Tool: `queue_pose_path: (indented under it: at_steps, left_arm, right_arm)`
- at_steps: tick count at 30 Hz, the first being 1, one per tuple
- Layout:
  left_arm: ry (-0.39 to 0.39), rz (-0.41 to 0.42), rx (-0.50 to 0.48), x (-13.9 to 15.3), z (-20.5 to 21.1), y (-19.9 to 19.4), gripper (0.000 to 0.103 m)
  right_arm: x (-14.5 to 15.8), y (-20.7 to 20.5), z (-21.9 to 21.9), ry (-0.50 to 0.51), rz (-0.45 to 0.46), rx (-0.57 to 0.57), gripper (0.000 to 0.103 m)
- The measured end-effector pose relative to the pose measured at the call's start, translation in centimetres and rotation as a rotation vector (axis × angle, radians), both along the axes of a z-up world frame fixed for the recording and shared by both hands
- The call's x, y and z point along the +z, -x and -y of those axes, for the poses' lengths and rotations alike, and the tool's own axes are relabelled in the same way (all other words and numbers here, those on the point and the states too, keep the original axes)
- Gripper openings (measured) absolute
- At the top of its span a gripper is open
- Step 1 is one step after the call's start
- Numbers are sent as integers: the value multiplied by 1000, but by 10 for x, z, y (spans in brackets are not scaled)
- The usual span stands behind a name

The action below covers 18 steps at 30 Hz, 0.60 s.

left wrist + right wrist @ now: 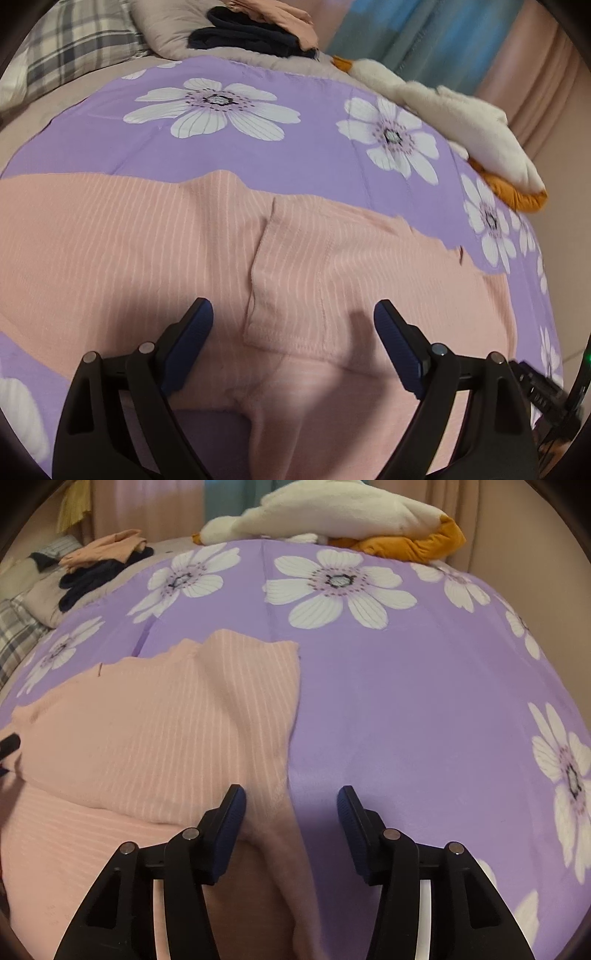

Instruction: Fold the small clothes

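One pink garment with thin white ribbing lies spread on the bed's purple sheet, which is printed with big white flowers. A hemmed flap is folded over its middle, and its far edge runs ragged, with a small bump rising in it. From the right side, the garment's right edge runs straight toward the camera, and beyond it the sheet lies bare all the way across.

Two tools are at work. The left tool hovers low over the pink cloth, fingers spread wide, gripping nothing. The right tool is also spread, straddling the garment's right edge, one finger over cloth and the other over sheet.

At the far side sit one white and orange plush toy, one heap of dark and peach clothes, and a plaid pillow.
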<state>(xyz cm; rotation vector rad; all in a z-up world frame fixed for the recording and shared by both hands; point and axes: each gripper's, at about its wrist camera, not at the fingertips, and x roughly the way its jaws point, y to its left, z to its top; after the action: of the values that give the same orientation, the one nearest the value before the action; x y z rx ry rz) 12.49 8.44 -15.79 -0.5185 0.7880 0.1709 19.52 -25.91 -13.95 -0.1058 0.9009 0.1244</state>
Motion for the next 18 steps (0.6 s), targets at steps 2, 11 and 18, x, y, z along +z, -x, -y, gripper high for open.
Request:
queue_pose_path:
  at_steps: [2, 11, 18]
  left_arm:
    - [18, -7, -26, 11, -5, 8, 88]
    - [28, 113, 55, 96, -77, 66, 102]
    - [21, 69, 154, 81, -120, 94, 102]
  right_arm:
    - [17, 12, -1, -3, 3, -13, 56]
    - [110, 80, -36, -183, 115, 52, 87]
    - [134, 112, -95, -207, 196, 174, 87]
